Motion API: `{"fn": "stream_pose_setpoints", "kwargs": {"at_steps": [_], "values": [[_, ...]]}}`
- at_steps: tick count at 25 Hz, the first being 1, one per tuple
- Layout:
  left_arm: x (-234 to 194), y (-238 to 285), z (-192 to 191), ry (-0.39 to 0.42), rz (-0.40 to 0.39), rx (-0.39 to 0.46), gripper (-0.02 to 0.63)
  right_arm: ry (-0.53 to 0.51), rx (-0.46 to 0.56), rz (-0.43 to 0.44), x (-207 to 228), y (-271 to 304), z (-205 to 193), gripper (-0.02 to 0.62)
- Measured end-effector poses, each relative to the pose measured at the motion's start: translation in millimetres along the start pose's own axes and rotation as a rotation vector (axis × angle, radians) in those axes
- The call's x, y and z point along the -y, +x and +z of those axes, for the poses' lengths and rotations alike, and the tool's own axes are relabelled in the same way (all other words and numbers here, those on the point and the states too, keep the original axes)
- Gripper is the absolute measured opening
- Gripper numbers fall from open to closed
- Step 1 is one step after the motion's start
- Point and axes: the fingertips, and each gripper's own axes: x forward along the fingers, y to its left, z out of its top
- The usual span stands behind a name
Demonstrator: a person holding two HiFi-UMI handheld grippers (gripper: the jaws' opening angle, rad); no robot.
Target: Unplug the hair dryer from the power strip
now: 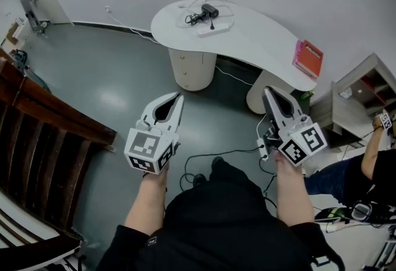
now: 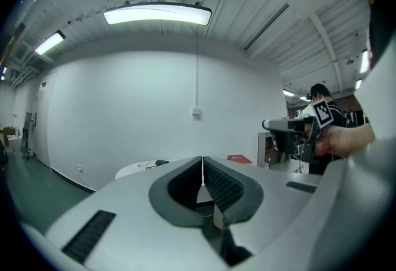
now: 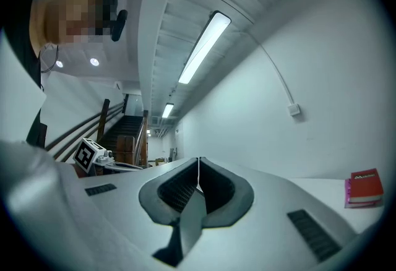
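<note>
The black hair dryer lies on the far end of a white curved table, its cord bunched beside it. A white power strip sits just in front of it with a black plug in it. My left gripper and right gripper are held over the floor, well short of the table and pointing toward it. Both are shut and hold nothing. In the left gripper view the shut jaws face the table, with the right gripper to their right. The right gripper points along the wall.
A red book lies on the table's right end. Two round pedestals carry the table. Dark wooden stairs stand at the left. At the right are a shelf unit and a seated person. Black cables trail on the floor.
</note>
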Motion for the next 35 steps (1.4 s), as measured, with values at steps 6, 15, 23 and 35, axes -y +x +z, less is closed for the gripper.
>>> {"fn": "stream_pose_setpoints", "kwargs": {"at_steps": [6,15,23,35], "values": [[-23,17,-5,0.011,0.011,-0.019,0.015,0.029,0.018,0.025,18,41,-6,0.035],[-83,84,-10,0.012,0.013,-0.053,0.015,0.066,-0.009,0.069,65,130,-33,0.035],[-137,183,-14,0.031,-0.025,-0.048,0.014,0.071,-0.074,0.073,143,217,-52,0.035],[-194,310,13,0.028,-0.059,-0.047,0.012,0.097,-0.073,0.084,245,297,-50,0.035]]}}
